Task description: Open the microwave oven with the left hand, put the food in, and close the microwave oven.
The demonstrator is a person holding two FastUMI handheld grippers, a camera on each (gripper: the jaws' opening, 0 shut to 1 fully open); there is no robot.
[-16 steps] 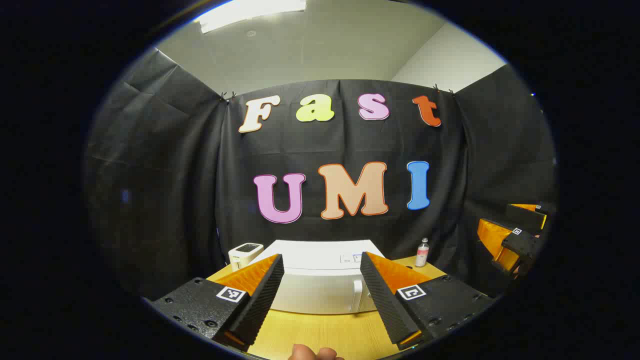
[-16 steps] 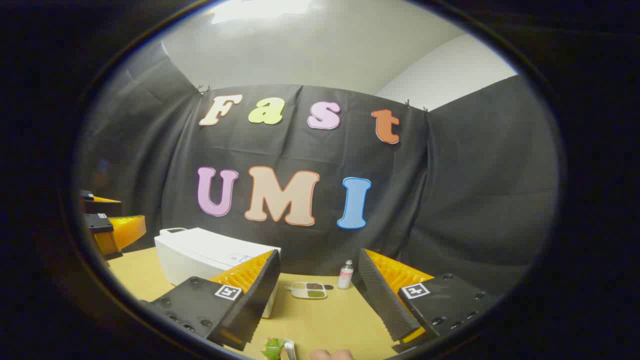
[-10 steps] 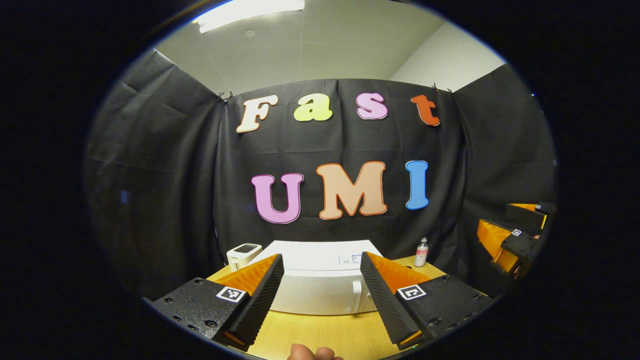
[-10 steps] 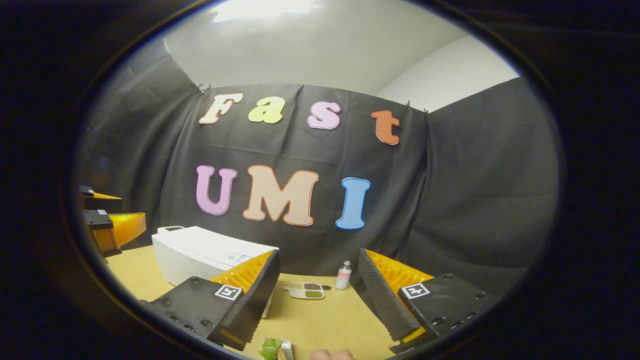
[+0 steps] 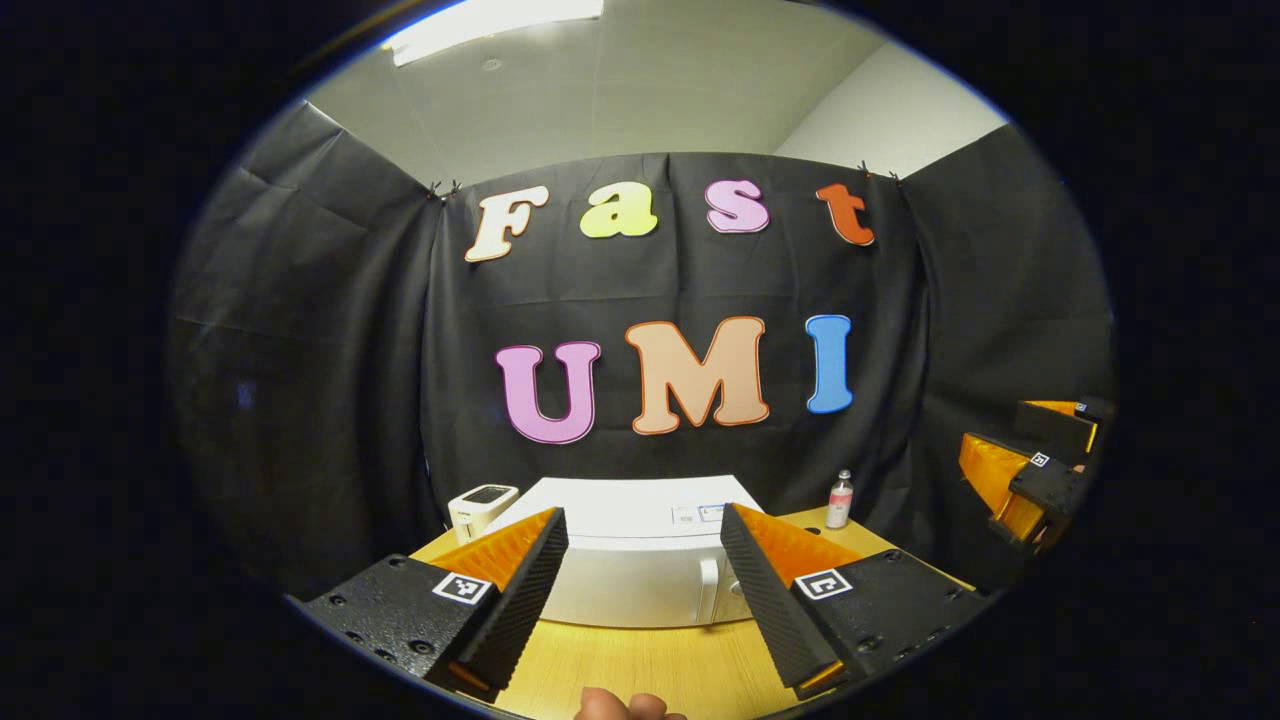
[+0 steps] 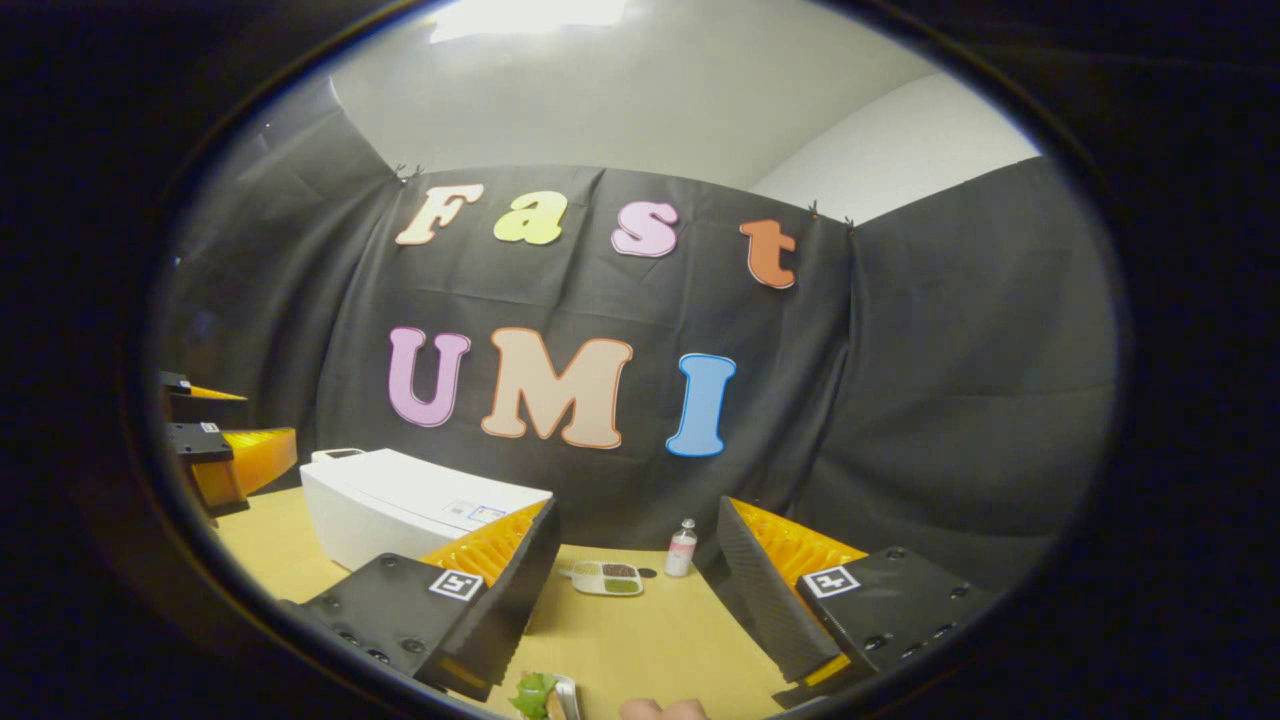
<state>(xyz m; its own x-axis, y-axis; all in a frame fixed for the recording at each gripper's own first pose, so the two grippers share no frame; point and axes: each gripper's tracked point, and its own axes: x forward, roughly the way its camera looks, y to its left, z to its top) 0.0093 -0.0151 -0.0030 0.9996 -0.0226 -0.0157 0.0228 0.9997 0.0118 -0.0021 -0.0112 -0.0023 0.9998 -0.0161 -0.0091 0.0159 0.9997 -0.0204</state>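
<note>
The white microwave (image 5: 640, 575) stands shut on the wooden table, its vertical door handle (image 5: 708, 592) on the right side of the front. My left gripper (image 5: 643, 520) is open and empty, held a short way in front of the microwave and centred on it. My right gripper (image 6: 638, 505) is also open and empty, hovering over the table to the right of the microwave (image 6: 400, 505). A dish of food with a green leaf (image 6: 538, 693) lies just below the right gripper's fingers. Each gripper shows at the other view's edge: right gripper (image 5: 1020, 450), left gripper (image 6: 215, 430).
A small divided tray (image 6: 605, 578) and a small bottle (image 6: 681, 548) sit near the back wall, right of the microwave. A small white device (image 5: 482, 505) stands at the microwave's left rear. Bare yellow table (image 6: 660, 640) lies ahead of the right gripper.
Both views have shifted slightly; the microwave sits a little lower-left in the right gripper view and more of the leafy food shows at the bottom. Both grippers stay open.
</note>
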